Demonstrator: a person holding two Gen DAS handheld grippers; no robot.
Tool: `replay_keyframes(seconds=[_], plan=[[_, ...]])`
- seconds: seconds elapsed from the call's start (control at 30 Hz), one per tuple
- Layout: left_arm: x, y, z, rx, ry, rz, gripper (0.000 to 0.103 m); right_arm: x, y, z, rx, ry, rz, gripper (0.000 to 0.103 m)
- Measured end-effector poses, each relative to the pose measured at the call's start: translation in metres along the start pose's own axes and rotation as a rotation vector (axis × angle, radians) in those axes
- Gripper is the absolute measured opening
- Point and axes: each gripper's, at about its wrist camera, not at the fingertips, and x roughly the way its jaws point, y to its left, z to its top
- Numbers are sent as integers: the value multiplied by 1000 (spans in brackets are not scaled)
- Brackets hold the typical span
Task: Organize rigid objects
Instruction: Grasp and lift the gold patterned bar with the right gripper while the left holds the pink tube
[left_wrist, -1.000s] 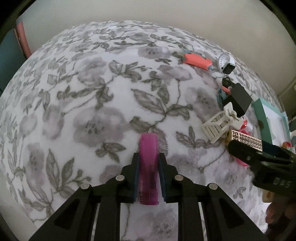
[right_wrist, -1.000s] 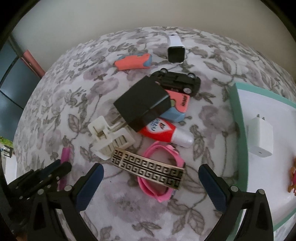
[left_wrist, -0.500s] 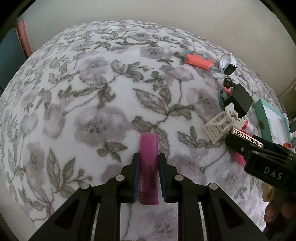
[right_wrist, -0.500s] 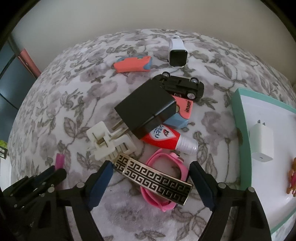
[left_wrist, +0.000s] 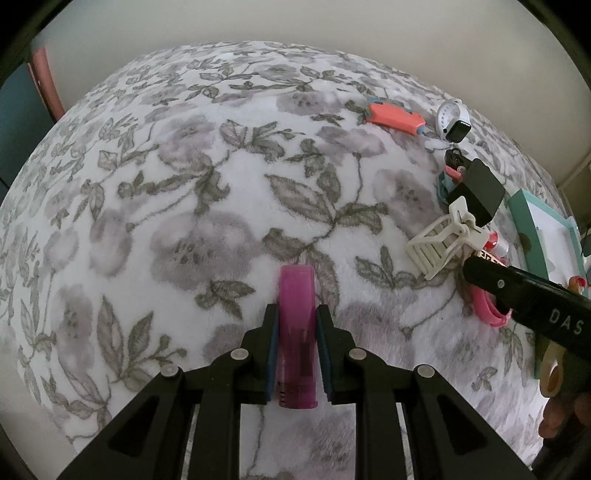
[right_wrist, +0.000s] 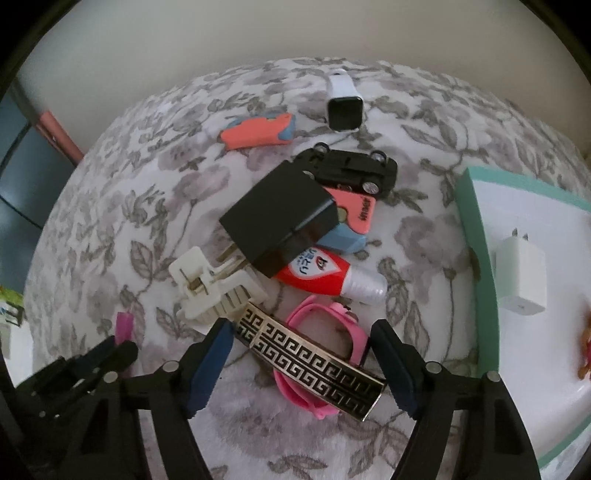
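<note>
Closing in on the gold-and-black patterned bar (right_wrist: 314, 363), lying low in the middle of the right wrist view, right between the two pads of the right hand-held gripper (right_wrist: 303, 363). Running slantwise, long way from upper left to lower right, on top of the pink band (right_wrist: 325, 321). Standing partly open, jaws just been closing, pads near each end of the bar but not pressing yet, so holding nothing. Being the nearer hand by far. Squeezing tight on the purple lighter (left_wrist: 296, 332) with the left hand-held gripper (left_wrist: 296, 354), low in the middle of its view, pointing up the frame over the flowery blanket (left_wrist: 184, 206). Compared with a moment ago, sitting closer around the bar with narrower jaws; purple lighter staying put. Waiting at the right edge: the teal tray (right_wrist: 476, 236), white charger (right_wrist: 522, 280) already inside.
</note>
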Motion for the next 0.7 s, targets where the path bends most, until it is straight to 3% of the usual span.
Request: replay_keyframes(seconds=[0.2,0.27,0.53,0.7], plan=[[-1,1,-1,-8,7,-3,20,-5,-8,-2,39,3,30,78],[-1,2,-2,-11,11,-3,20,-10,-10,-2,56,-8,44,56],[-3,2,-3,-12,20,1,20,-15,-23,-4,99,7,68,46],[-3,3,-6,-7,24,10,20,-24,-21,-12,58,17,31,38]])
